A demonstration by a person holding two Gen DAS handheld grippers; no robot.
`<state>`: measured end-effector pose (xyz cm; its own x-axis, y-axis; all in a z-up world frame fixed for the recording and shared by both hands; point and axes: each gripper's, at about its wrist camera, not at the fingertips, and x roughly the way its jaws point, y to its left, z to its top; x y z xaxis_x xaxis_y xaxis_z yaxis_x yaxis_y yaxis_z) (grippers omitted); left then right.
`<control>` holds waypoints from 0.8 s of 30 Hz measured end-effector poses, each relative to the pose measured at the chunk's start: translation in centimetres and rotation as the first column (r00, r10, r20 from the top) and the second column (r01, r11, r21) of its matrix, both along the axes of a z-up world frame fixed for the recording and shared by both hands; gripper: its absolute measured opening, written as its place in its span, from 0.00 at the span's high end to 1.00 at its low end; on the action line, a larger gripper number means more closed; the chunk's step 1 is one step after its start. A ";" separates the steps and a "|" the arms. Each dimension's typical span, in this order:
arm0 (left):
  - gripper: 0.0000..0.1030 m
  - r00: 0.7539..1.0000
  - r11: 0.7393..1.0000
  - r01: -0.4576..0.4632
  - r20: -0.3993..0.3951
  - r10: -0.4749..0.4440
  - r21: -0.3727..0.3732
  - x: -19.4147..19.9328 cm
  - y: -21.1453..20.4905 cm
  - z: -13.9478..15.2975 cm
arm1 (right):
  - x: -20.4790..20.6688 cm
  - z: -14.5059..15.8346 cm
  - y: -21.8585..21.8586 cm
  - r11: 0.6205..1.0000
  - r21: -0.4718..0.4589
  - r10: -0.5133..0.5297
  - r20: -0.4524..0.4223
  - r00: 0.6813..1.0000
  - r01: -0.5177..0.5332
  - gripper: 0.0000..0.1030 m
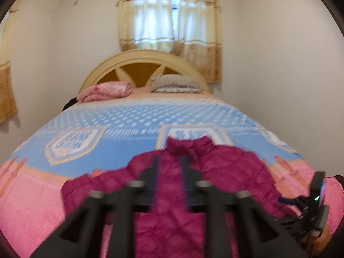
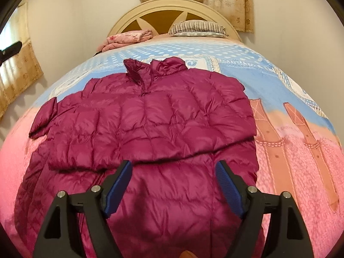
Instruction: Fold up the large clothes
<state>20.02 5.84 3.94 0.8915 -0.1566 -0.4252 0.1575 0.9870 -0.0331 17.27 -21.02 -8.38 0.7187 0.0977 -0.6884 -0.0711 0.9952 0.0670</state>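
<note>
At the far left of the bed, up by the arched cream wooden headboard (image 2: 172, 6), lies a crumpled pink blanket (image 2: 126, 38), with a striped grey pillow (image 2: 196, 28) to its right. The quilted magenta puffer jacket (image 2: 150, 116) fills the middle of the blue-and-pink patterned bedspread (image 2: 290, 129), sleeves folded across its front. In the lower centre of each wrist view, the left gripper (image 1: 169, 167) stands partly open and the right gripper (image 2: 173, 185) wide open above the jacket, gripping nothing.

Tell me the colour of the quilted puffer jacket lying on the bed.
Magenta, a deep pinkish purple. The quilted puffer jacket shows best in the right wrist view.
</note>
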 end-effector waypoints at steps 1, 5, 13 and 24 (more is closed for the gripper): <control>0.28 0.999 0.999 -0.032 0.000 0.032 0.003 -0.3 1.1 -0.4 | -0.3 0.2 0.0 1.000 0.002 0.004 0.012 1.000 -0.004 0.22; 0.16 0.985 0.985 -0.164 -0.034 0.166 0.062 -1.2 6.4 -3.4 | -1.1 0.4 0.6 0.999 0.036 0.021 0.033 0.999 -0.022 0.22; 0.16 0.915 0.940 -0.330 -0.216 0.341 0.086 1.7 14.0 -10.8 | -2.3 -1.3 4.3 0.994 -0.036 0.106 0.037 0.994 -0.104 0.21; 0.04 0.915 0.942 -0.207 -0.290 0.282 0.264 9.2 9.9 -14.4 | -1.6 -2.9 4.3 0.995 -0.027 0.100 -0.003 0.995 -0.100 0.21</control>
